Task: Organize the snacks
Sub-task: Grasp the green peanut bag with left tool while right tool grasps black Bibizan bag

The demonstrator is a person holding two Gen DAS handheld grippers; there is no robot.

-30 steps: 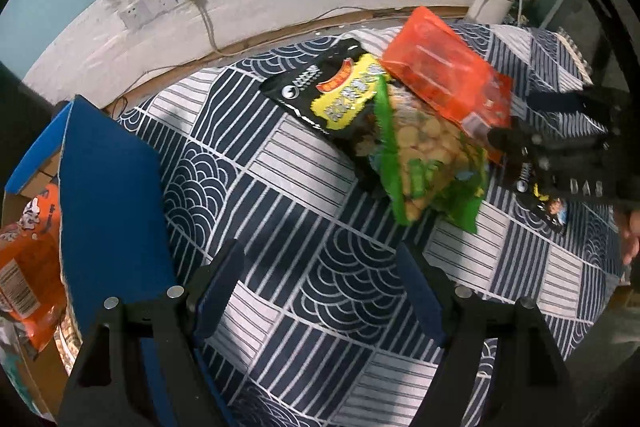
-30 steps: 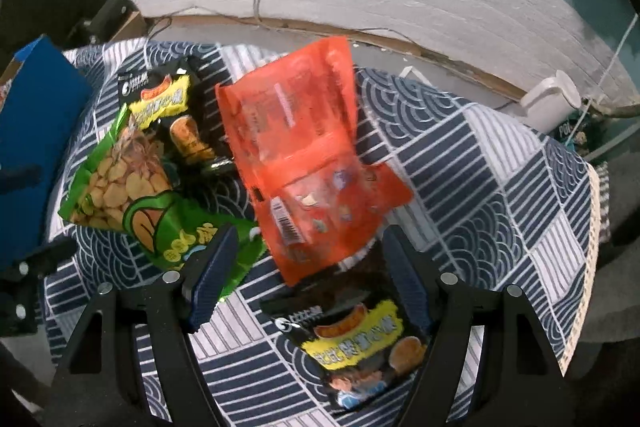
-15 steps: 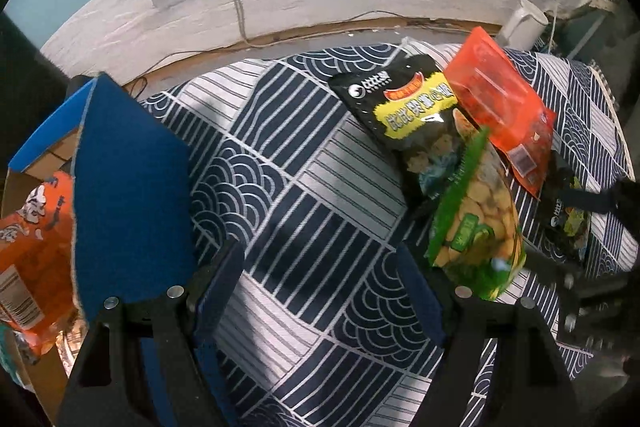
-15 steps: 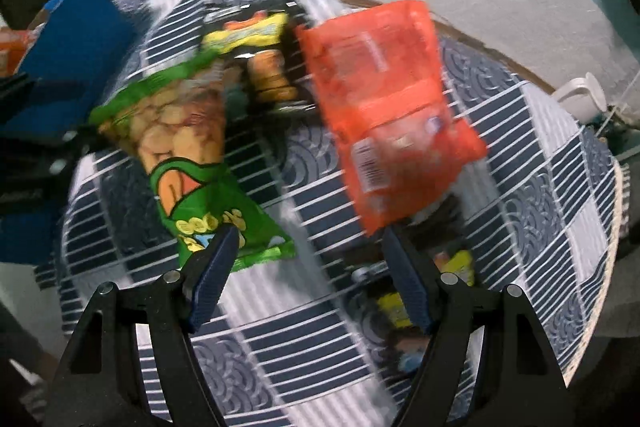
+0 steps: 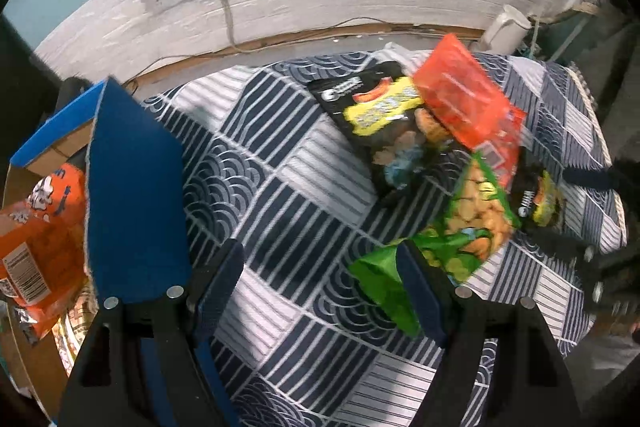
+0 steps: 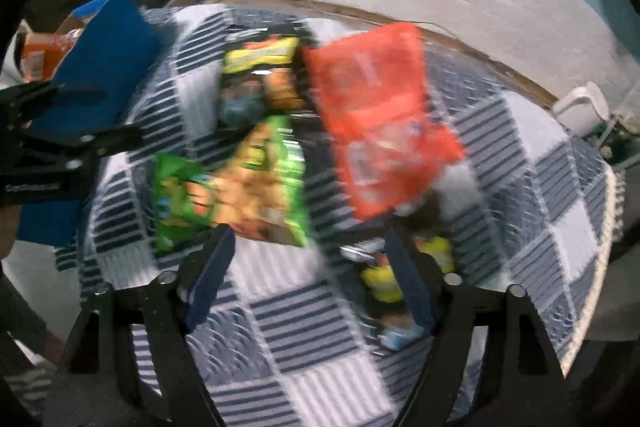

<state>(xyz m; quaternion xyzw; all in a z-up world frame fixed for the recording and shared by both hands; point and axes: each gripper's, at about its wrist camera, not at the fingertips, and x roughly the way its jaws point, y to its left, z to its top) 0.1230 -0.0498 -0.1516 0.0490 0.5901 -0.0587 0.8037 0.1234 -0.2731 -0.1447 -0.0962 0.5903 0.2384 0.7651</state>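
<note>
Snacks crowd the left wrist view: a green bag (image 5: 460, 227) of golden pieces lies on the patterned counter (image 5: 280, 195) beside the left gripper (image 5: 320, 291), jaws wide and empty. Right wrist view, blurred: the green bag (image 6: 236, 191) sits left of an orange-red bag (image 6: 376, 115), right gripper (image 6: 308, 283) jaws wide, holding nothing.

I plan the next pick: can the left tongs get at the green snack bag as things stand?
Probably yes. The left tongs are open and empty, the green snack bag lies uncovered on the tablecloth, its near corner already beside the right finger.
</note>
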